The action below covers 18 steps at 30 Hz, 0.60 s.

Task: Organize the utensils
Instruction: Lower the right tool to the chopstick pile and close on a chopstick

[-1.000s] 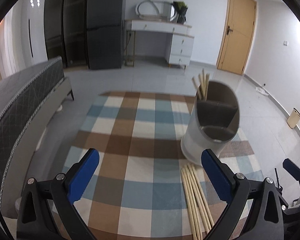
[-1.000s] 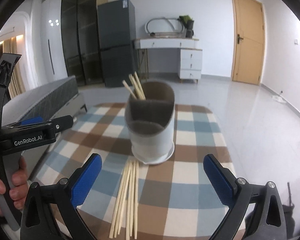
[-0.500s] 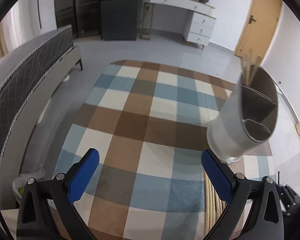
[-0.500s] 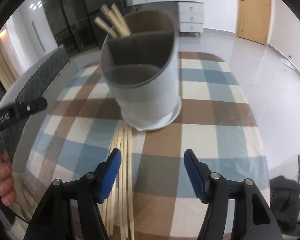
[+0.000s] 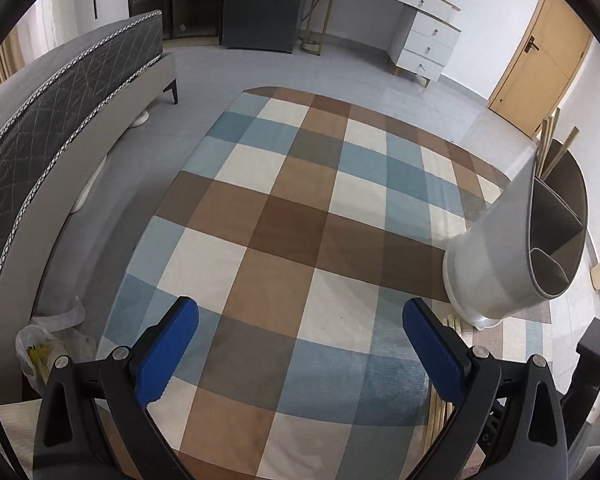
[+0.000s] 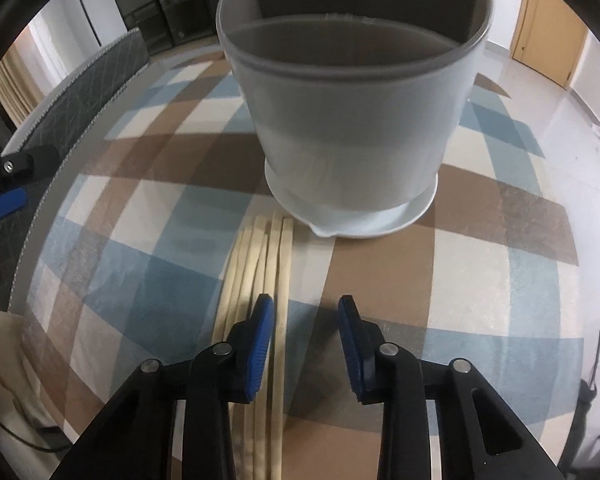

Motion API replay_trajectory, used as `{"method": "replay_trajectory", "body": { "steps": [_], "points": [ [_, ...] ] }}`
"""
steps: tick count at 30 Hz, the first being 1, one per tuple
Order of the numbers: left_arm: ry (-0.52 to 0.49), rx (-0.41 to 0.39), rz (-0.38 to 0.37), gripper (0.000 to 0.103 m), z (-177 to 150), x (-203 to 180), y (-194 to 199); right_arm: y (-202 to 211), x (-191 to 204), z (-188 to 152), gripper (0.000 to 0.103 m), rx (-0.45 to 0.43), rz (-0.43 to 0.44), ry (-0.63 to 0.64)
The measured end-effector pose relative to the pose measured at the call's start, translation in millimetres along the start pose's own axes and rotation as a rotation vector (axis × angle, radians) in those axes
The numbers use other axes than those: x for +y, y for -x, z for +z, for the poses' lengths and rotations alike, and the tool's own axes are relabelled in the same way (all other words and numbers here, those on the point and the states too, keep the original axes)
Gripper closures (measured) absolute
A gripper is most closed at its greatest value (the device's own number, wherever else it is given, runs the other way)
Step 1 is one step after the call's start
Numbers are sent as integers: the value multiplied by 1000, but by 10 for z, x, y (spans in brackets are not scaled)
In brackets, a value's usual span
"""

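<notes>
A grey divided utensil holder [image 6: 352,120] stands on a checked tablecloth [image 6: 480,248]; in the left wrist view the holder [image 5: 512,264] is at the right edge with a few chopsticks [image 5: 548,148] upright in its far compartment. Several loose chopsticks [image 6: 260,256] lie on the cloth in front of it. My right gripper [image 6: 306,316] is low over them, its jaws closing. The rightmost chopstick lies between the pads, which do not press on it. My left gripper [image 5: 300,320] hangs open over bare cloth, holding nothing.
A grey upholstered bed [image 5: 60,120] runs along the left of the table. A plastic bag [image 5: 44,344] sits on the floor near it. A white dresser [image 5: 424,40] and a wooden door [image 5: 540,68] stand at the back.
My right gripper has dropped toward the loose chopsticks and its jaws have narrowed a lot. My left gripper tilted down and swung left, so the holder slid to the view's right edge.
</notes>
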<state>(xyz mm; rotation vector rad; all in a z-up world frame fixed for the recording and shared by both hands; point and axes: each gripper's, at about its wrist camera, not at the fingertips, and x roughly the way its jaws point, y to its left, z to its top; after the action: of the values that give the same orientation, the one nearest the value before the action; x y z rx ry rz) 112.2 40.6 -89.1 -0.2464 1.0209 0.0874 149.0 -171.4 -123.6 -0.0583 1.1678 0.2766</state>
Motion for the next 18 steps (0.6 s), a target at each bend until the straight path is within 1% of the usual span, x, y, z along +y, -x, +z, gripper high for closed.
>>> {"method": "replay_trajectory", "body": {
  "steps": [1,3,5,11,14,16,18],
  "points": [
    [2,4,-1,4,4,2,-10,5,2,-5,74,3,-8,3],
    [2,10,-5,4,5,-5,-21,16,15,-23,79,4,-29,26],
    [-2,10,2,4,10,-11,-23,24,18,-38,81,6,-38,36],
    [17,22,3,4,36,22,-56,-24,78,64,81,7,-49,70],
    [26,32,2,4,43,47,-84,-84,136,152,79,-10,-49,94],
    [35,32,10,4,51,84,-94,-117,188,210,79,-30,-53,126],
    [46,34,15,4,57,126,-107,-142,202,257,80,-42,-37,128]
  ]
}}
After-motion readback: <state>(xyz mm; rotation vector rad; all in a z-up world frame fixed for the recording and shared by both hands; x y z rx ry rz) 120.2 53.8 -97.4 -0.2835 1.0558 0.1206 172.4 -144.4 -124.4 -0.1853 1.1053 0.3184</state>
